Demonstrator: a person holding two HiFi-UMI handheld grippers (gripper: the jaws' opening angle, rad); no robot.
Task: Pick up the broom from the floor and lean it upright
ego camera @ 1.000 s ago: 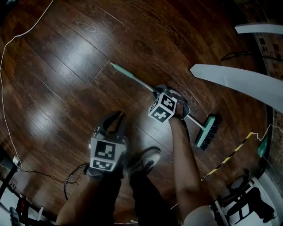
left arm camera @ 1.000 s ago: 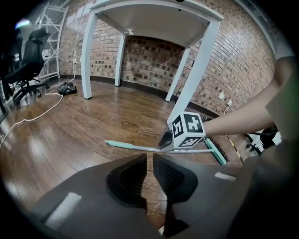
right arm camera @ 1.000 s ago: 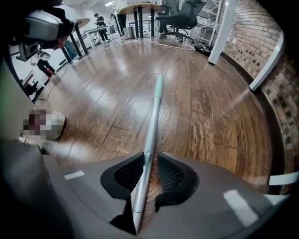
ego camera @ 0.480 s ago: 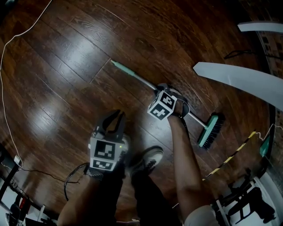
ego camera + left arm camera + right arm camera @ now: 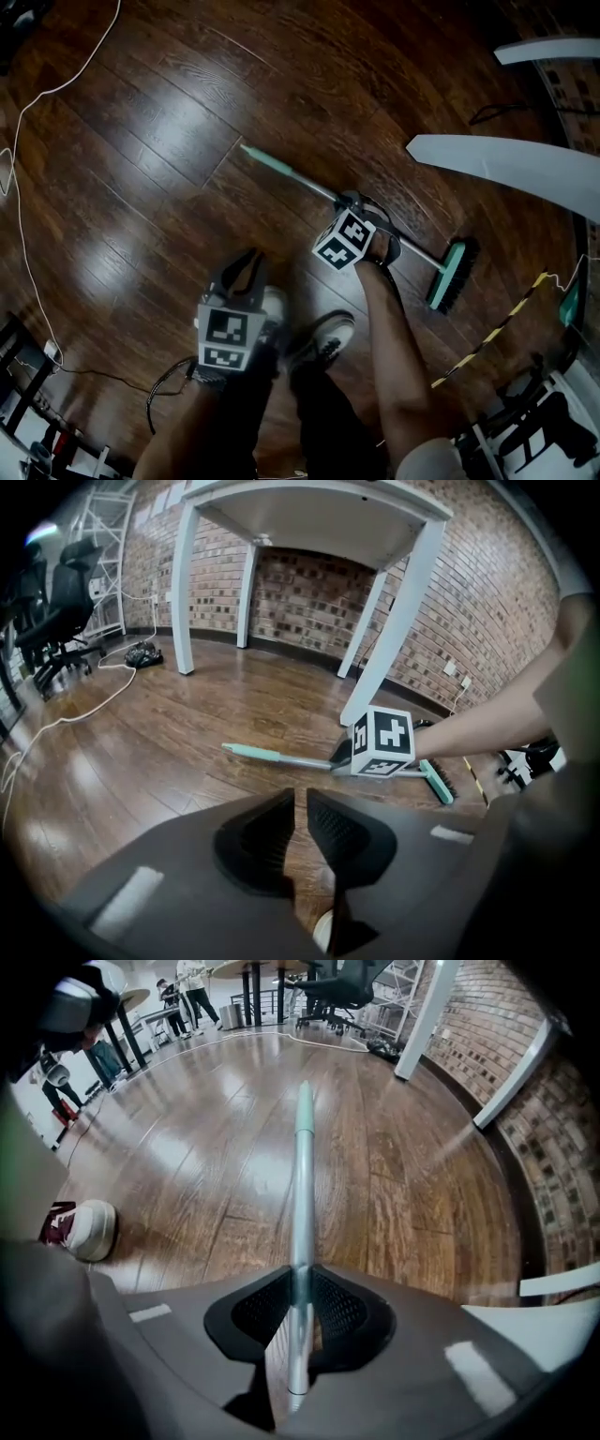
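Observation:
The broom lies flat on the dark wood floor: a grey metal handle (image 5: 298, 178) with a green grip end, and a green brush head (image 5: 448, 275) at the right. My right gripper (image 5: 352, 202) points straight down over the middle of the handle. Its jaws have just been closing, and in the right gripper view its pads (image 5: 277, 1302) press on both sides of the handle (image 5: 302, 1176). My left gripper (image 5: 242, 272) hangs nearer the person's feet, apart from the broom (image 5: 272, 757). The left gripper (image 5: 300, 803) is open by a narrow slit, with nothing in it.
White table legs (image 5: 497, 169) slant in at the upper right, and the table (image 5: 309, 517) stands before a brick wall. Two shoes (image 5: 323, 339) are below the grippers. A white cable (image 5: 56, 94) crosses the floor at the left. Yellow-black tape (image 5: 487, 333) runs near the brush head.
The right gripper's marker cube has tilted slightly over the handle. The broom lies where it was and the left gripper has kept its place.

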